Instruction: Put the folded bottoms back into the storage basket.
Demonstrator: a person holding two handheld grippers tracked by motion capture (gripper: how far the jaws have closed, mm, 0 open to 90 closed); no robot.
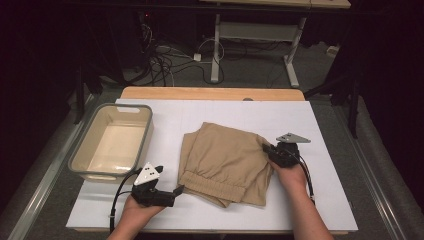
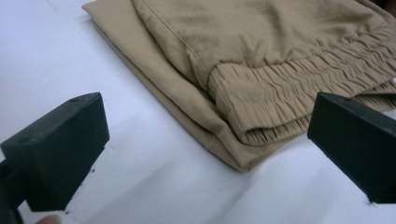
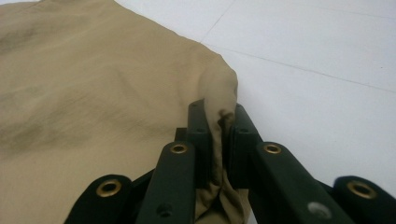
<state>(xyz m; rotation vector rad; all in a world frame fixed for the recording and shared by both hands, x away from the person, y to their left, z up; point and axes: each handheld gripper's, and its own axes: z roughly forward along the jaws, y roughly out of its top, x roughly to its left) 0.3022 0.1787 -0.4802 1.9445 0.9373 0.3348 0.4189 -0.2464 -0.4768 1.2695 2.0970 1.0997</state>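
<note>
Folded tan trousers (image 1: 225,162) with an elastic waistband lie in the middle of the white board. My right gripper (image 1: 266,148) is at their right edge, shut on a pinch of the tan cloth (image 3: 218,112) that bunches up between its jaws (image 3: 217,122). My left gripper (image 1: 178,189) rests near the front left corner of the trousers, open, its jaws wide apart. In the left gripper view (image 2: 208,140) the gathered waistband (image 2: 289,100) lies just beyond the jaws, not touching them.
A grey-rimmed beige tub (image 1: 80,161) stands empty at the left of the board (image 1: 320,200). Bare white surface lies to the right of the trousers and along the front edge. Cables and table legs (image 1: 215,55) are on the floor beyond.
</note>
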